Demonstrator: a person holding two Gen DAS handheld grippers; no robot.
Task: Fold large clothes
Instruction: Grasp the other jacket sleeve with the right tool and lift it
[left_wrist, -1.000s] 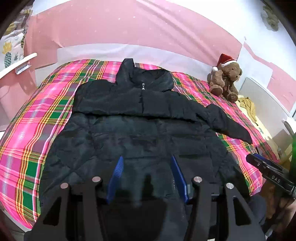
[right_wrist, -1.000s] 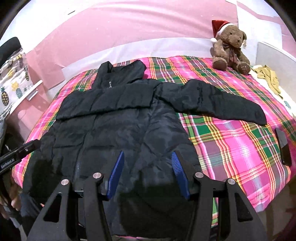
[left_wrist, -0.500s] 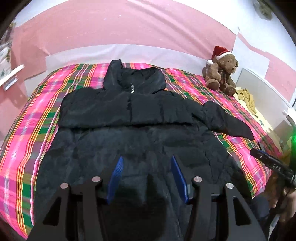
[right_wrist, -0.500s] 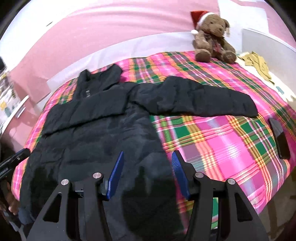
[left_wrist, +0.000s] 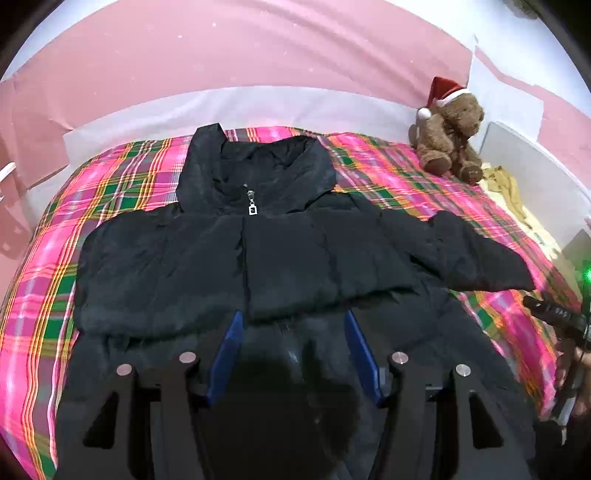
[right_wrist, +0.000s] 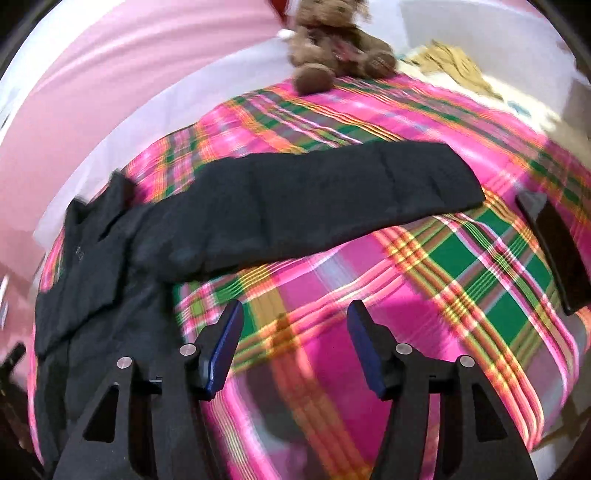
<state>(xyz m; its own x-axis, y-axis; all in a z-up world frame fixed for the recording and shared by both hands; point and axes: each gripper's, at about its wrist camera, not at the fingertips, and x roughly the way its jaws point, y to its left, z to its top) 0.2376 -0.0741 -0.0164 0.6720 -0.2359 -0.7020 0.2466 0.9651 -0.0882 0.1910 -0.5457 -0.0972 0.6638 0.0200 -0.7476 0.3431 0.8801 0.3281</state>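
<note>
Bed w/ pink plaid cover, seen in both views. I see the jacket lying flat on it, front up, zipped, hood toward the wall; one sleeve stretches out sideways over the plaid. Bear sits at far corner, apart from jacket. Phone lies on cover just past the cuff. Left gripper over jacket's lower front, fingers apart, empty. Right gripper over bare plaid below sleeve, fingers apart, empty.
</note>
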